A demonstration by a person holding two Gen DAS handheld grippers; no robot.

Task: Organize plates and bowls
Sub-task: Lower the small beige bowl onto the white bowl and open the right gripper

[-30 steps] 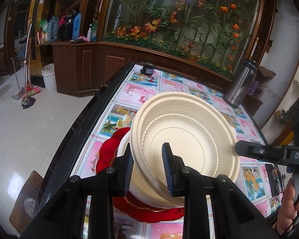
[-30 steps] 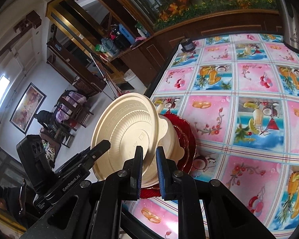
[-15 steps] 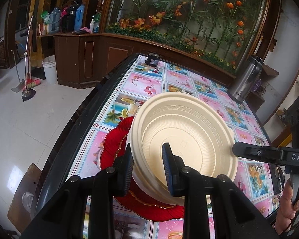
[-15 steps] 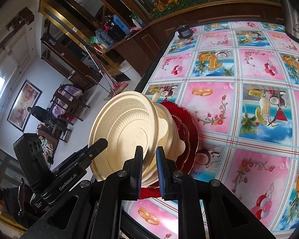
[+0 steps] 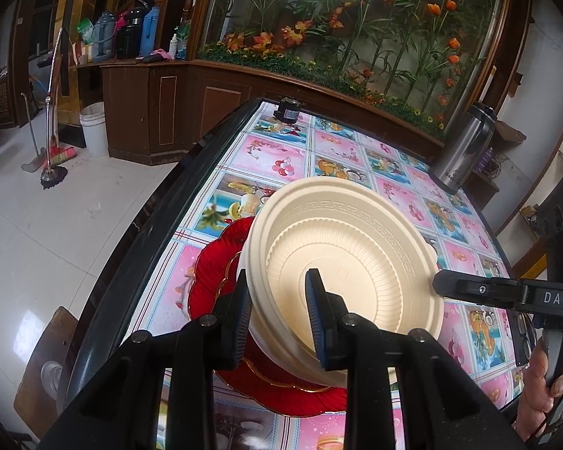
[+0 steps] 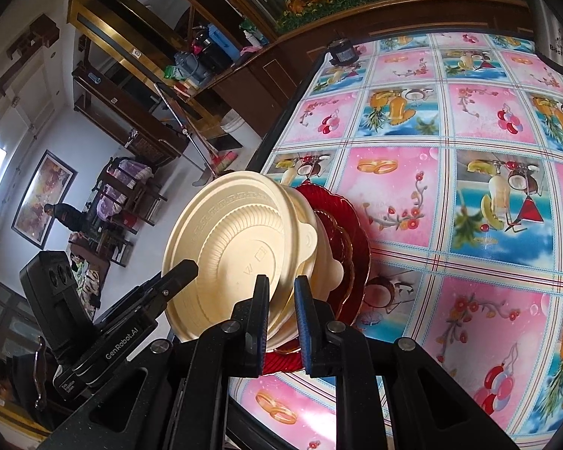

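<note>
While the table (image 5: 281, 157) stretches away under its bright fruit-patterned cloth, all the action sits at its near left edge, where a red scalloped plate (image 5: 214, 262) lies flat on the cloth. On top of that plate rests a stack of cream bowls (image 5: 356, 258), the upper one tilted and nested in the one below, its greek-key rim pattern showing clearly. Far off at the right end of the table stands a steel flask (image 5: 465, 150), well apart from the stack, and a small dark jar (image 5: 288, 110) sits at the far edge. Now the left gripper (image 5: 279, 318): its jaws are narrowed onto the near rim of the cream bowls, one blue-padded finger (image 5: 315, 318) inside the top bowl, the other outside the wall. And the right gripper (image 6: 281, 315) is closed down on the opposite side of the same stack, its two fingers pinching the rim with only the bowl's edge between them. From the right wrist view the stack leans over the red plate, near the table's dark border.
</note>
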